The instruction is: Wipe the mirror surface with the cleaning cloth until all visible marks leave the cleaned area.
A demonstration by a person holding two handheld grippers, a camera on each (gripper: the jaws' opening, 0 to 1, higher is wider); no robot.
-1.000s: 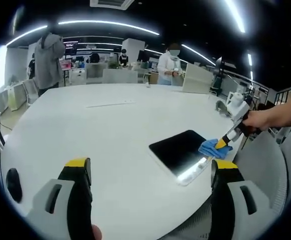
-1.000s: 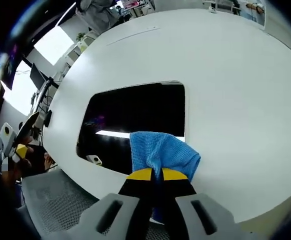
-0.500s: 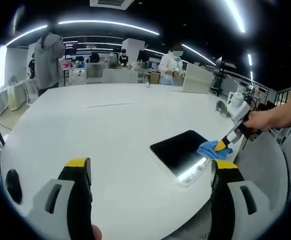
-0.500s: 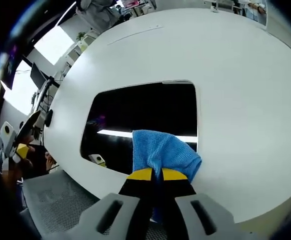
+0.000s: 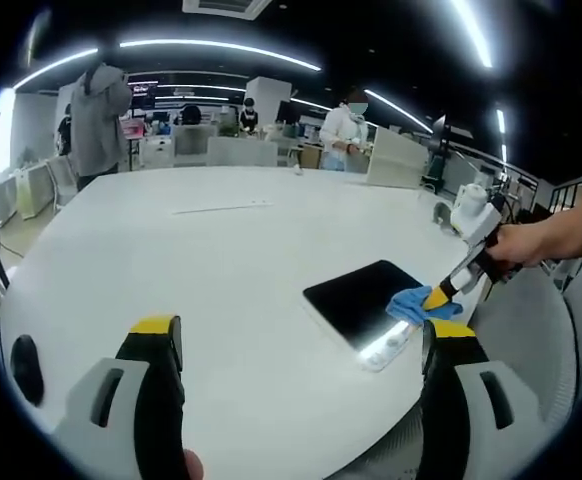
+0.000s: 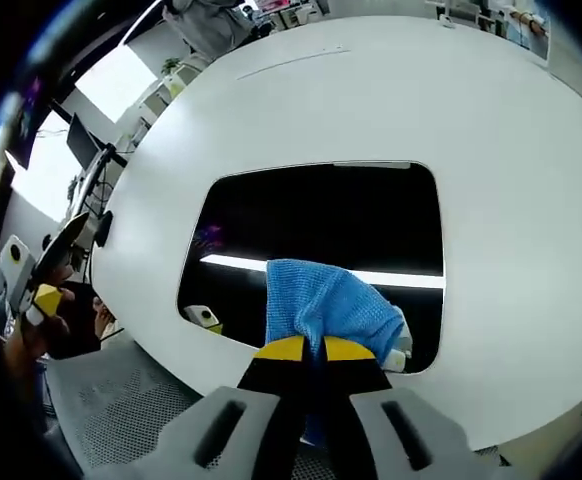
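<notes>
Cloth [image 6: 326, 305] | clamped in right jaws | lying on mirror [image 6: 311, 225]

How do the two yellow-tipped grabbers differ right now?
The left gripper is open, its jaws wide apart and holding nothing, above the round white table. The right gripper is shut on the blue cleaning cloth, pressing it on the dark rectangular mirror. Both have yellow jaw tips.
</notes>
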